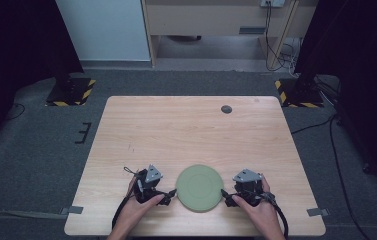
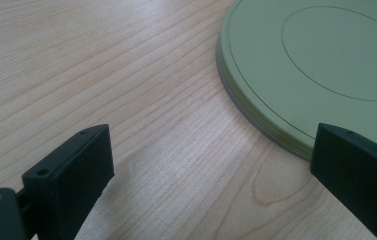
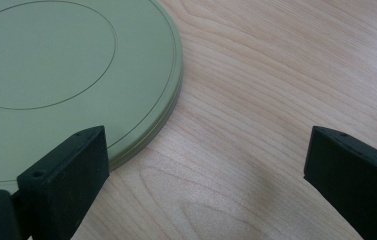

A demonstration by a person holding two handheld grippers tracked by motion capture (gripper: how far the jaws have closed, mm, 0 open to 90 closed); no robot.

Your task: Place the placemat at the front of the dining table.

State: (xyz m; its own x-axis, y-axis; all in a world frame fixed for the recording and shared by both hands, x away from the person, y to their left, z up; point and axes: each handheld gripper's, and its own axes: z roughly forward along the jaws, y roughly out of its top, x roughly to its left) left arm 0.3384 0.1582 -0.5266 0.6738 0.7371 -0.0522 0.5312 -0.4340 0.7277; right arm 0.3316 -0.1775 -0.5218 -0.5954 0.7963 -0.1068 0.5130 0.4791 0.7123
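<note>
At the near edge of the pale, straight-grained wooden worktop [image 1: 196, 125], a person's two hands each hold a black gripper with a grey three-cornered plate on top. The left gripper [image 1: 168, 192] sits at 9 o'clock of a flat, round, matte sage-green plate [image 1: 199, 187], the right gripper [image 1: 224, 192] at 3 o'clock. In each gripper view the blocky black fingers [image 2: 76, 167] stand wide apart, clamped on nothing; one finger of each pair overlaps the plate's rim, the other is over bare wood. The plate lies flat near the front edge, centred between the hands; its smooth face carries thin concentric rings and its thin edge looks layered [image 3: 168, 107]. Beyond it, toward 12 o'clock, the worktop runs open to a small dark round cap [image 1: 226, 109] near the far edge.
</note>
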